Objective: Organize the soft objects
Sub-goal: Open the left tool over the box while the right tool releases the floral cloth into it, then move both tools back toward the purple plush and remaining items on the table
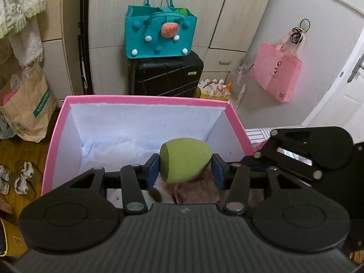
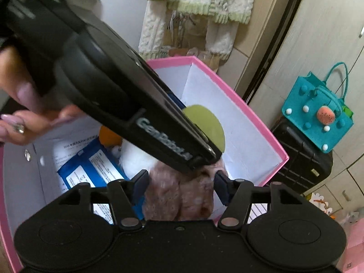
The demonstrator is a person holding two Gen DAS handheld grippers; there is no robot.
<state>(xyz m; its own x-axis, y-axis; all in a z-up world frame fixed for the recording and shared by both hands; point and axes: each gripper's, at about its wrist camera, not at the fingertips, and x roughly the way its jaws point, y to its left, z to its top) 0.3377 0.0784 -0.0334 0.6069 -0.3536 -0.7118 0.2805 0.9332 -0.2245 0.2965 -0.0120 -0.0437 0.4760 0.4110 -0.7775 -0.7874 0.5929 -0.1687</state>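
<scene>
So there was one pink box with white walls, and both claws hung over it. The left claw had one green egg-shaped sponge squeezed between its two blue pads, flat cut face turned toward 9 o'clock, held up over the inside of the box. In the right wrist view the same sponge peeked out at 1 o'clock from behind the left claw's black body, which crossed that frame from 10 o'clock down to the middle, with a hand on it.

The right claw was partly open, pads clear of everything. One brownish-pink fuzzy cloth lay in the box right under the gap, not pinched.

Also in the box: one blue and white packet at 9 o'clock of the cloth, and one orange thing at 10 o'clock, too hidden to say what.

Around the room, counted from the left wrist view: one teal felt bag at 12 o'clock sitting on one black suitcase, one pink bag hanging at 2 o'clock, one brown paper bag at 9 o'clock, and one fluffy white sweater at 10 o'clock.
</scene>
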